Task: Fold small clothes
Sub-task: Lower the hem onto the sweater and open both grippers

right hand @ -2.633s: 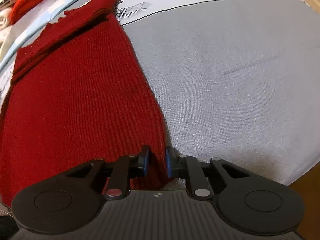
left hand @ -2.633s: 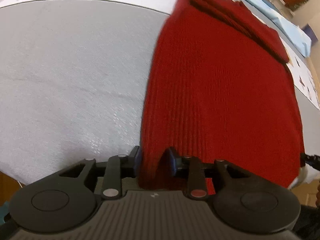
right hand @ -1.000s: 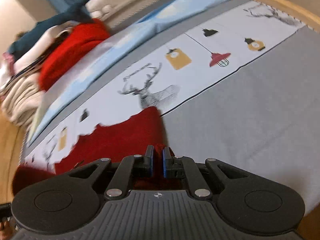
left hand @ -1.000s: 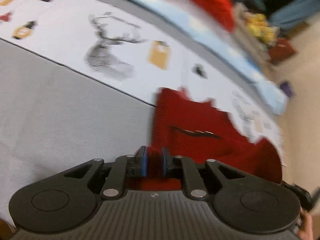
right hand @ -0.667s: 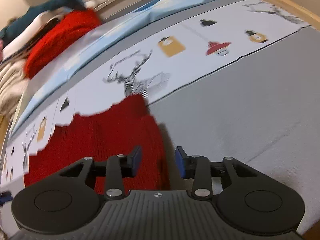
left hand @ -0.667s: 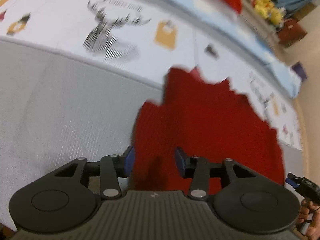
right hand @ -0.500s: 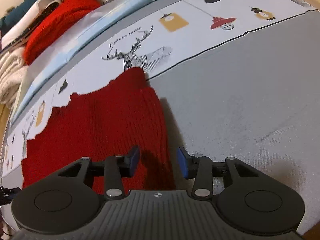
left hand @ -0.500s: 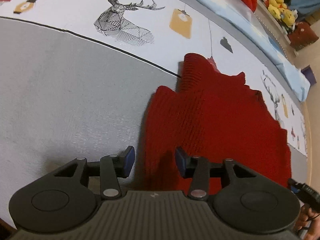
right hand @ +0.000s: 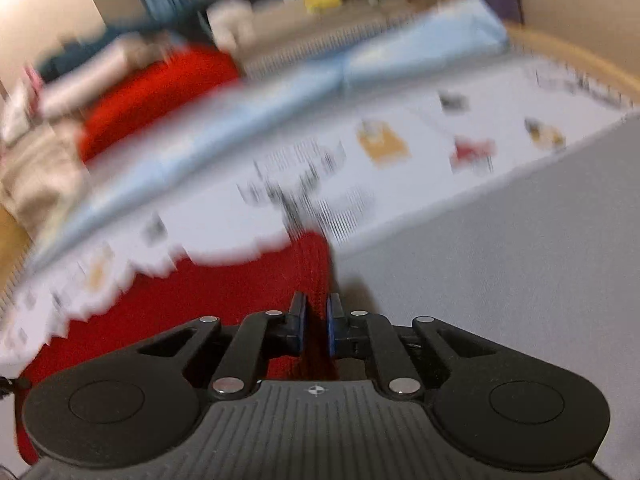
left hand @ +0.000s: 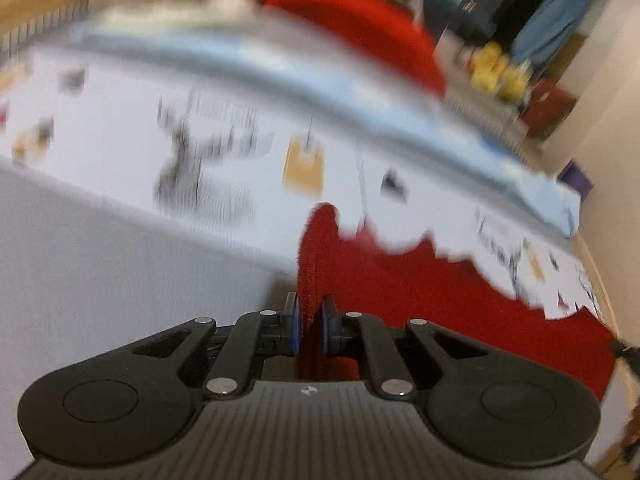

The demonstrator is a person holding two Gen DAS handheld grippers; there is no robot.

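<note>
The red knitted garment [left hand: 440,300] is seen in the lower centre and lower right of the left wrist view, and in the lower left of the right wrist view [right hand: 208,292], lying on the grey and white printed bed cover [left hand: 100,260]. Its far edge looks jagged against the white printed band, though heavy motion blur hides the detail. The fold is judged to be partly made: the piece appears compact and doubled, yet both near corners are gripped, so a further fold, or a smoothing and laying down, is probably left. How many layers are stacked cannot be told.

The left claw [left hand: 309,326] is nearly closed, its blue pads [left hand: 295,328] pressed against a raised ridge of red knit at the garment's left edge. The right claw [right hand: 316,326] is likewise clenched on a thin strip of the same knit at the garment's right edge, with only the fabric's thickness between the pads [right hand: 331,330]. A brighter red item [right hand: 156,96] on a pile of other clothes is seen blurred in the upper left of the right wrist view.
</note>
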